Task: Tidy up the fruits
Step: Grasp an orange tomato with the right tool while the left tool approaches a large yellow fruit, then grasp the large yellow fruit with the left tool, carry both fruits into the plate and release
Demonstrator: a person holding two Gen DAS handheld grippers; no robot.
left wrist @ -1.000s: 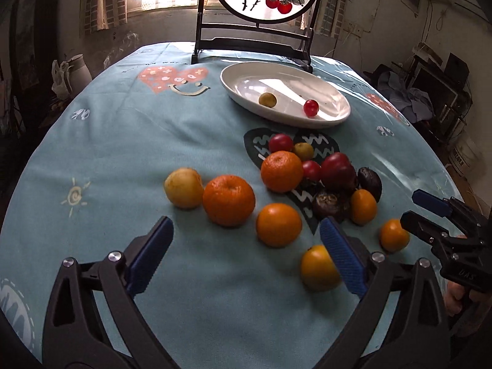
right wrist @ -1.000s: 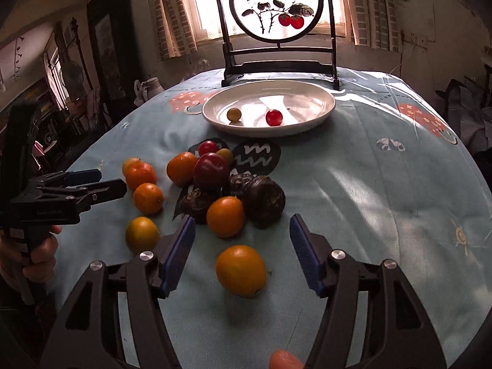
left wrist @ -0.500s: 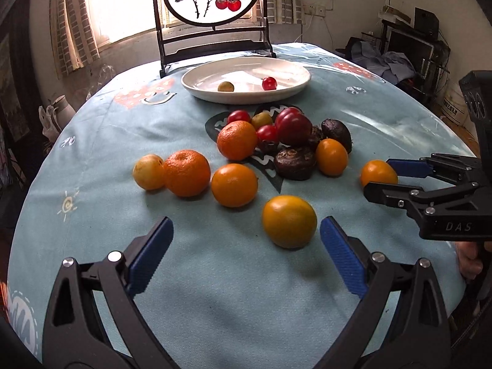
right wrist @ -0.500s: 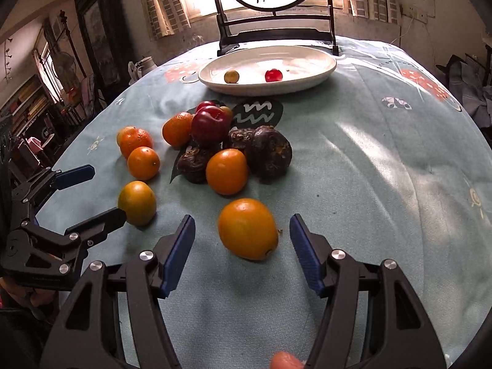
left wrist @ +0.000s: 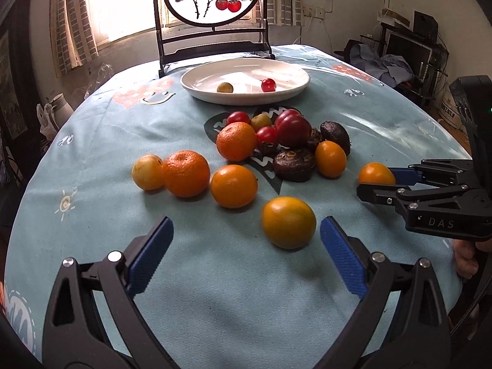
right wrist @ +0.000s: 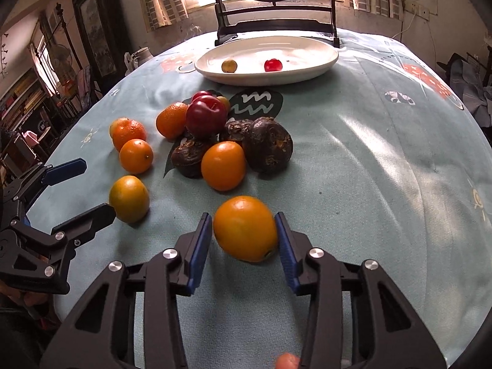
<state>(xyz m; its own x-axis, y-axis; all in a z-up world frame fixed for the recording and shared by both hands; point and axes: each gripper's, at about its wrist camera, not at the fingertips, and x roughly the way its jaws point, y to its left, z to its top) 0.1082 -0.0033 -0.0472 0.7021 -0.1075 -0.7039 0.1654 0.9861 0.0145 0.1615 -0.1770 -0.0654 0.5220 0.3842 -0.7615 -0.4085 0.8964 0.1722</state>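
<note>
**Right jaws close around an orange; left jaws wait open**

On the left wrist view, the left gripper stands wide open above the blue tablecloth, holding nothing. A yellow-orange fruit lies just ahead between its pads, nearer the right-side one and touching neither. Beyond it sit more oranges, a pale yellow fruit, dark wrinkled fruits, a red plum and cherry tomatoes, bunched mid-table. The white plate at the far side holds only two small fruits. The right gripper enters from the right, straddling an orange.

From the right wrist view, that orange sits between the blue pads, both apparently touching its skin. Whether it is squeezed firmly or lifted off the cloth I cannot tell. The left gripper shows at the left edge, spread open beside the yellow-orange fruit.

The orange looks light, round and firm with a smooth, slightly slick peel, so it could roll or squirt forward. Holding it across its widest middle with moderate pressure seems safest, since hard pinching would bruise it. It probably belongs on the plate.
</note>
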